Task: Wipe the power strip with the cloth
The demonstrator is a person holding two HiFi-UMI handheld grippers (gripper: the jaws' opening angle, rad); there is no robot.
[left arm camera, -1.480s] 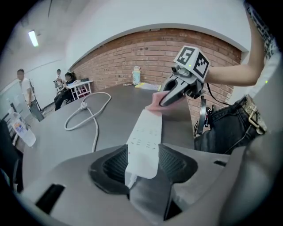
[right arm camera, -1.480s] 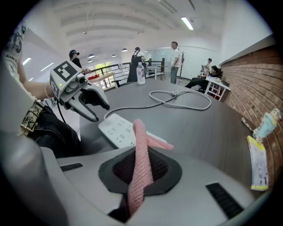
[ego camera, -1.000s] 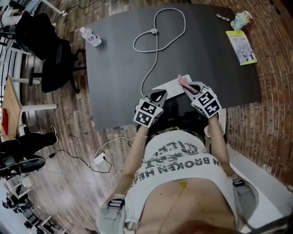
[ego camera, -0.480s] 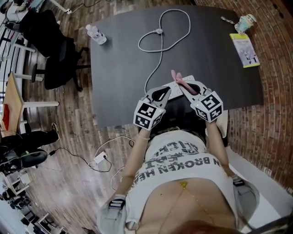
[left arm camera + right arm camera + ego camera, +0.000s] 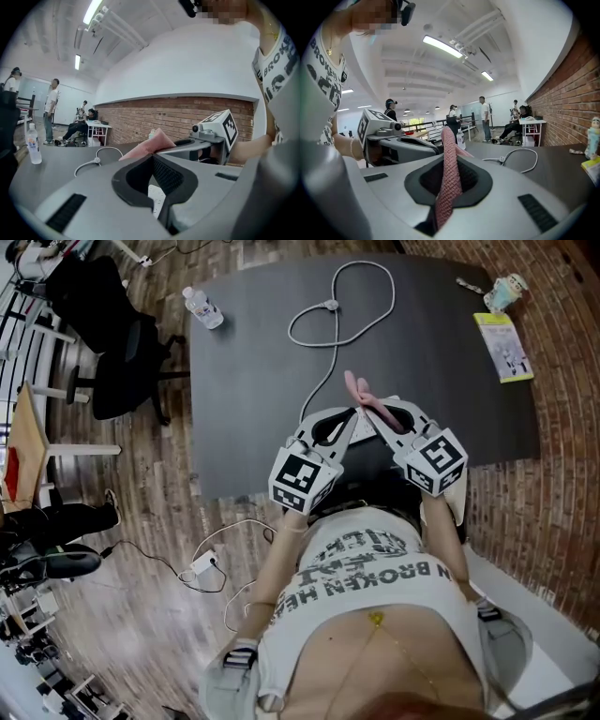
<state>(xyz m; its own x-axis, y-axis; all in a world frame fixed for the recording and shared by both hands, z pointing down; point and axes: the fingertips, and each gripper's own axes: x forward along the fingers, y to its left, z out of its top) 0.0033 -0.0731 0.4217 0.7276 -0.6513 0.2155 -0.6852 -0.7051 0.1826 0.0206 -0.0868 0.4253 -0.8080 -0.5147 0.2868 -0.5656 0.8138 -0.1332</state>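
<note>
Landmark: the dark surface (image 5: pixel 244 381); every place below is given against it.
Left hand-held gripper (image 5: pixel 349 416): over the middle of the surface's near edge, pointing towards its far side. Its jaws are pressed together on the power strip.
Power strip (image 5: pixel 154 199): white, over the surface's near edge. Its socket face shows through the gap behind the left pads. From the head view it is mostly covered by the two tools.
Right hand-held gripper (image 5: pixel 375 413): also over the surface's near edge, its tip almost meeting the left one. It is pinching the cloth.
Cloth (image 5: pixel 360 393): pink and knitted, standing up out of the right jaws, its free end folded over towards the surface's far side.
Cable (image 5: pixel 323 362): white, running from the near edge to a loop at the surface's far middle.
Water bottle (image 5: pixel 203 308): lying at the surface's far left corner.
Booklet (image 5: pixel 503 346): yellow-green, flat at the surface's far right corner.
</note>
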